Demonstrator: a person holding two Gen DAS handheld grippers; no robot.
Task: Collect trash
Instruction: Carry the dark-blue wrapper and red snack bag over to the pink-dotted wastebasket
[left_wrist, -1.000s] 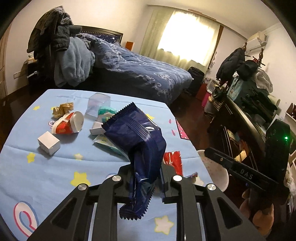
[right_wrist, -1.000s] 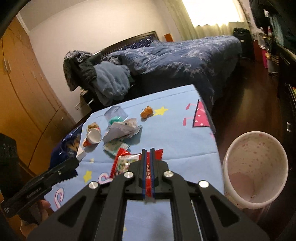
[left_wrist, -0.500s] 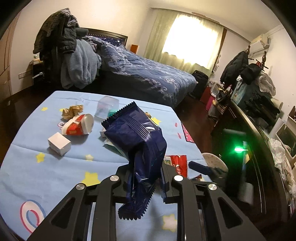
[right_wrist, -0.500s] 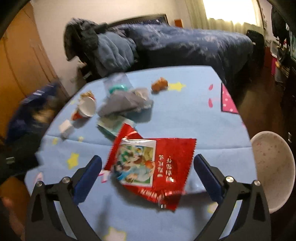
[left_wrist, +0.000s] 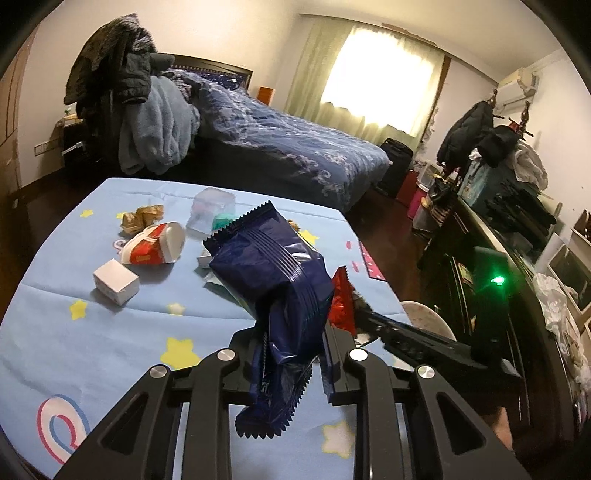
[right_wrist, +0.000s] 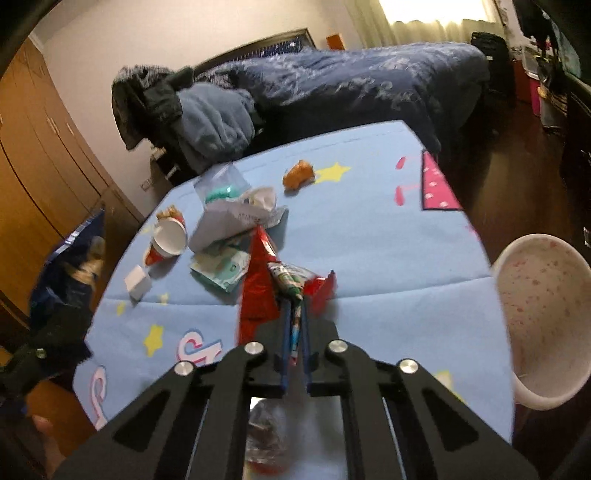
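Left gripper (left_wrist: 290, 343): jaws pinch the dark blue snack bag (left_wrist: 275, 291), which sticks up past them and hangs crumpled below.
Right gripper (right_wrist: 294, 325): jaws pressed together on the red snack wrapper (right_wrist: 260, 284), folded up between the pads above the blue tablecloth (right_wrist: 369, 240).
Bin (right_wrist: 543, 314): white, pink-speckled, open-mouthed, off the table edge to the right of the right jaws.
Ahead of the right jaws: green packet (right_wrist: 221, 267), crumpled white paper (right_wrist: 236, 218), orange scrap (right_wrist: 299, 177).
Ahead-left of the left jaws: red paper cup (left_wrist: 155, 245) on its side, small white box (left_wrist: 115, 281), clear plastic tub (left_wrist: 210, 214).
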